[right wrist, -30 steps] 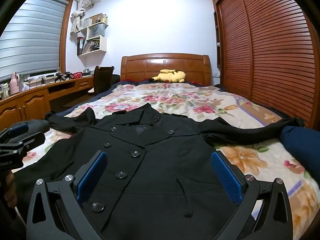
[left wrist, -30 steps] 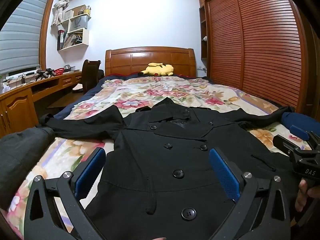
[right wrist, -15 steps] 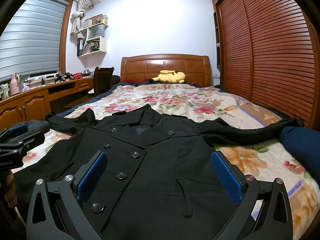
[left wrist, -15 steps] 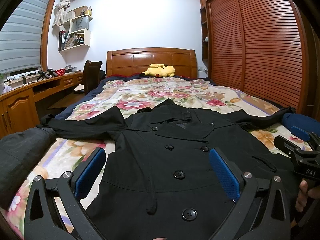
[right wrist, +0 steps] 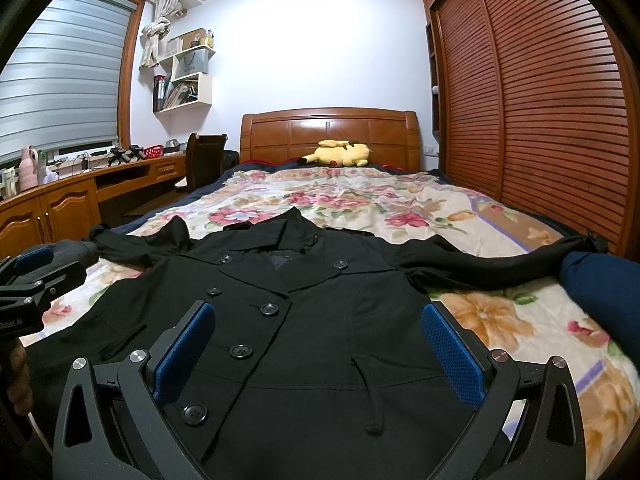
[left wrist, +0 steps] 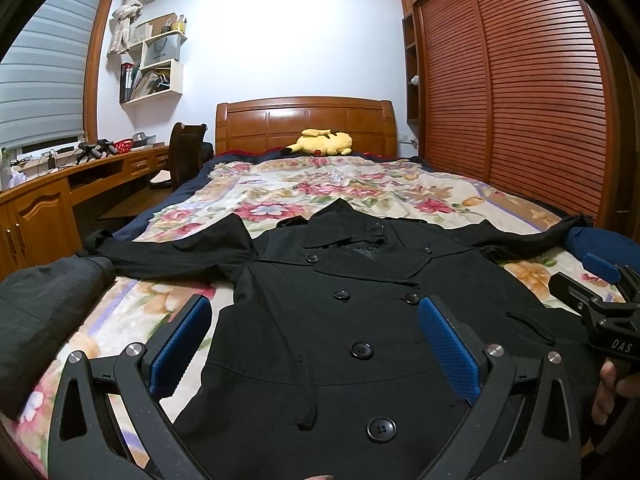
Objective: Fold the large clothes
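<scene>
Black fabric at far left: a dark folded garment (left wrist: pixel 44 320) on the bed edge, just beside the coat's left sleeve (left wrist: pixel 172 248). My left gripper (left wrist: pixel 314 340) hangs over the coat's lower left front, jaws spread wide, blue pads (left wrist: pixel 180 344) clear of the cloth, nothing held. Black double-breasted coat (left wrist: pixel 360 320) lies flat, front up, buttons showing, collar toward the wooden headboard (left wrist: pixel 304 124), both sleeves out sideways, on the floral bedspread (left wrist: pixel 320 184). Yellow plush toy (left wrist: pixel 324 142) sits at the head of the bed. My right gripper (right wrist: pixel 318 344) sits over the coat's lower right front, jaws equally wide apart, empty; in the left wrist view it shows at the right edge, hand (left wrist: pixel 612 388) on the grip. Coat's right sleeve (right wrist: pixel 480 264) runs out to a navy bundle (right wrist: pixel 600 288) at the bed's right edge. Slatted wooden wardrobe doors (right wrist: pixel 540 100) beyond that. Coat not yet folded.
</scene>
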A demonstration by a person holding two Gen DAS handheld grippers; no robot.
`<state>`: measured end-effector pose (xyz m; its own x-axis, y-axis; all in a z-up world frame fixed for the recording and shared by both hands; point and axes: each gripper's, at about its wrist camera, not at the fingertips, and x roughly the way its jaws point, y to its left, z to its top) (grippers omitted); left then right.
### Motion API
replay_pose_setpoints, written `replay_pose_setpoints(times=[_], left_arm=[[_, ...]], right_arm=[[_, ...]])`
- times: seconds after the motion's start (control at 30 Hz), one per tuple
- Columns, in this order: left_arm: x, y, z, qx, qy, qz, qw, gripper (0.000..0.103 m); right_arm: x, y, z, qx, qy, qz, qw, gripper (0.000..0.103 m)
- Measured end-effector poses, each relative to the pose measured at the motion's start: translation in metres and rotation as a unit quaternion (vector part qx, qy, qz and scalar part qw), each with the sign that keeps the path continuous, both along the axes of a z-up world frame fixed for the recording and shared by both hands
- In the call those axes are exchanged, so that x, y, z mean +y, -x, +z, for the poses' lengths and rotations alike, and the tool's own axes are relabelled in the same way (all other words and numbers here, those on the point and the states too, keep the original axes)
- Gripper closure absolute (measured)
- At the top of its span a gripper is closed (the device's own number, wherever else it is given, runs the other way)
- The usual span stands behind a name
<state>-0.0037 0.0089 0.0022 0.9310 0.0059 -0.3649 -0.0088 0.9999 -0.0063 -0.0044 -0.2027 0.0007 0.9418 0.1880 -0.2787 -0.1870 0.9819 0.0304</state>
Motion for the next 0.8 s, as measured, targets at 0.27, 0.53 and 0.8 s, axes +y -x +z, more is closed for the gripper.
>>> replay_pose_setpoints(times=[0.27,0.53,0.8], left_arm=[[0.0003,0.0005,-0.0001,0.0,-0.001,-0.001,1.0,0.0],[0.0014,-0.0003,0.0022,-0.001,-0.001,0.0,1.0,0.0],[0.0002,-0.0005,0.0018,-0.001,-0.002,0.0,1.0,0.0]], right_arm=[[0.0001,0.0004,-0.0002,0.0,0.0,0.0,1.0,0.0],[-0.0002,0.0002,-0.0007,0.001,-0.001,0.0,1.0,0.0],[-0.0003,-0.0002,-0.001,0.002,-0.001,-0.001,1.0,0.0]])
